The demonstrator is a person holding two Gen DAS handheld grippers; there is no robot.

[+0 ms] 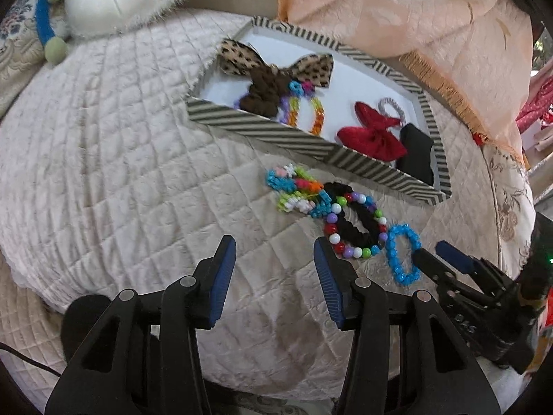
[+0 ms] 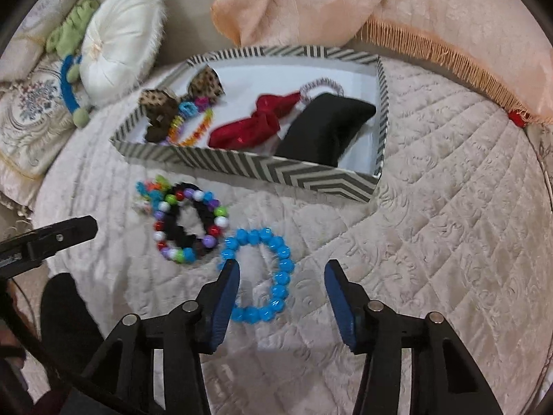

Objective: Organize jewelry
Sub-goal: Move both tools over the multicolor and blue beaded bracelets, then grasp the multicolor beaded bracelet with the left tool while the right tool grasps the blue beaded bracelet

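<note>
The right gripper (image 2: 281,288) is wide open and holds nothing. Between its blue fingers lies the blue bead bracelet (image 2: 257,275), a ring of shiny round beads, flat on the quilted cover (image 2: 432,242). One finger (image 2: 226,288) is right at the ring's edge. The left gripper (image 1: 274,273) is open too, with only cover between its fingers. Just beside the blue ring lies a bracelet of many colors (image 2: 188,223) on top of a black scrunchie (image 1: 352,218). Farther back is the striped box (image 2: 262,166), with a red bow (image 2: 249,126) inside.
</note>
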